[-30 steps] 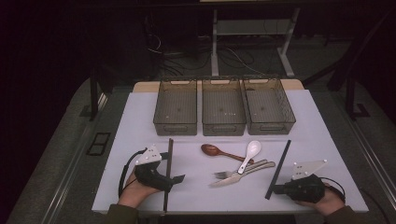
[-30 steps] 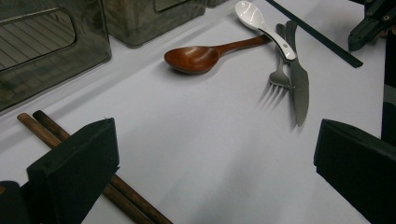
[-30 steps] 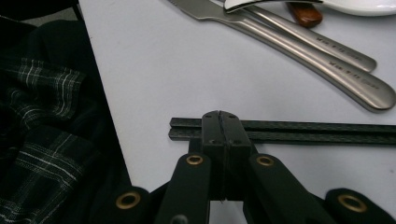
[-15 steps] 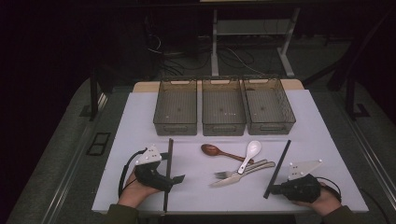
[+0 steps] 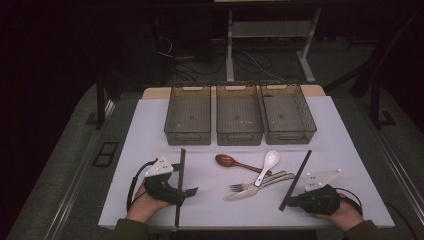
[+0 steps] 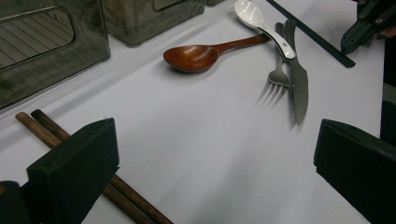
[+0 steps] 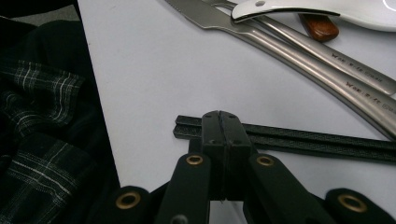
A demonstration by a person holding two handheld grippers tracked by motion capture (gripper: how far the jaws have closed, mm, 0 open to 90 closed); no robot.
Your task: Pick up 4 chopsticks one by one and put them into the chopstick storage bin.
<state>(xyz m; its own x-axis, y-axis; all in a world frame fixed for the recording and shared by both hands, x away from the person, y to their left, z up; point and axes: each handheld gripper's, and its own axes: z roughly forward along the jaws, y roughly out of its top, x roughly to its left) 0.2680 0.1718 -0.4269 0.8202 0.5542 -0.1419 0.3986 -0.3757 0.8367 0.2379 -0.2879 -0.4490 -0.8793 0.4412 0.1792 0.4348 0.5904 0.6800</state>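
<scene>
Left hand-held gripper (image 6: 210, 172): jaws spread wide, nothing between, low over worktop (image 5: 150, 125), lower left of high view. Brown chopsticks (image 6: 70, 154) right under left jaw.

Right hand-held gripper (image 7: 219, 122): jaws pressed together, empty, tips just at black chopsticks (image 7: 303, 140), lower right of high view.

Cutlery heap centre frame: white spoon (image 5: 267, 162) across fork (image 5: 245, 186) and knife (image 5: 255, 190), wooden spoon (image 5: 230, 161) handle tucked under, seemingly.

Risks:
- Pulling one piece drags its neighbours.
- Thin chopsticks rolling or slipping from pinch.
- Closing left jaws catches only one stick.
</scene>
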